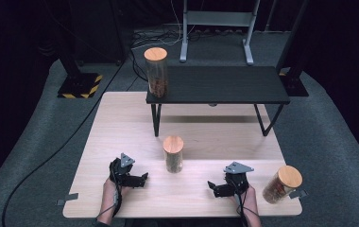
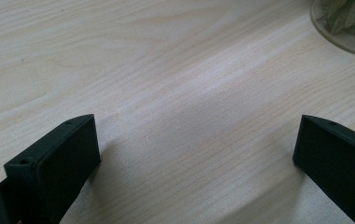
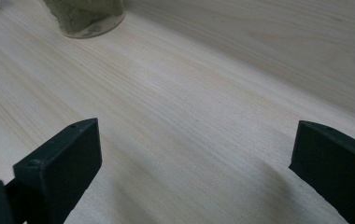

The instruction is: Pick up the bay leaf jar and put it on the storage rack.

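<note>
Pale wood table: the left gripper rests low near its front edge, jaws wide and holding nothing. Between the grippers and a little farther back, the middle jar stands upright, apart from both. The right gripper also gapes empty, with a tilted jar just beside it at the table's right corner.

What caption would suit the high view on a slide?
Two open black handheld tongs, left and right, rest on a pale wooden table either side of a cork-lidded glass jar.
</note>
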`<state>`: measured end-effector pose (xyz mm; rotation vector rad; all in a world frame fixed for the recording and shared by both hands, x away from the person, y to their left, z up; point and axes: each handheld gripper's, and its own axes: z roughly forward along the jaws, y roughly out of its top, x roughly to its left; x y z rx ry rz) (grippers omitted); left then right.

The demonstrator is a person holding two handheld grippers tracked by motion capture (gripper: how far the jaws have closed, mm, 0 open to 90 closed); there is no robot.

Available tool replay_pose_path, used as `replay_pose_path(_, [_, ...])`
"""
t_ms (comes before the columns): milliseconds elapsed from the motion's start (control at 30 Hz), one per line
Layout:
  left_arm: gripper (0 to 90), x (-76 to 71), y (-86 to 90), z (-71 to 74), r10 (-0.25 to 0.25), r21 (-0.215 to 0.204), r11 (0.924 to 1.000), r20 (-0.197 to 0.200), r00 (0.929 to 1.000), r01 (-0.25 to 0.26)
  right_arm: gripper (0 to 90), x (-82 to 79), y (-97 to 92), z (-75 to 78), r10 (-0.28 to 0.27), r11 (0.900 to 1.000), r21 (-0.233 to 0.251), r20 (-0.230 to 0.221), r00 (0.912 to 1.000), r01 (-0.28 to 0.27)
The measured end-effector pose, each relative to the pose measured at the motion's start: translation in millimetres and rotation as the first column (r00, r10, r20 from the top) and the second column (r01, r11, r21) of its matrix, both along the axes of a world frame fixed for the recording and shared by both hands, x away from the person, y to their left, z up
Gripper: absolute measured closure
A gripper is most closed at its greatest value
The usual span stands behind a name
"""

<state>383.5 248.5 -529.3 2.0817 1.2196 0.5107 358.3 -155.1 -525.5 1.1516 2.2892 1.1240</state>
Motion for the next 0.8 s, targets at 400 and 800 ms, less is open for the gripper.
replay_pose_path(400, [0.0,0.1,0.1,0.1,0.003,-0.001,1.0000,-0.001,1.0000,-0.003,0.5,2.6,27.9,1.1,0.023,0.9997,-0.003,0.024,0.9994,-0.023])
replay_pose_path(800, [0.0,0.0,-0.1,-0.1,0.005,-0.005,1.0000,0.000,1.0000,-0.005,0.4,12.9,84.1,18.8,0.123,0.9924,-0.016,0.086,0.9887,-0.122])
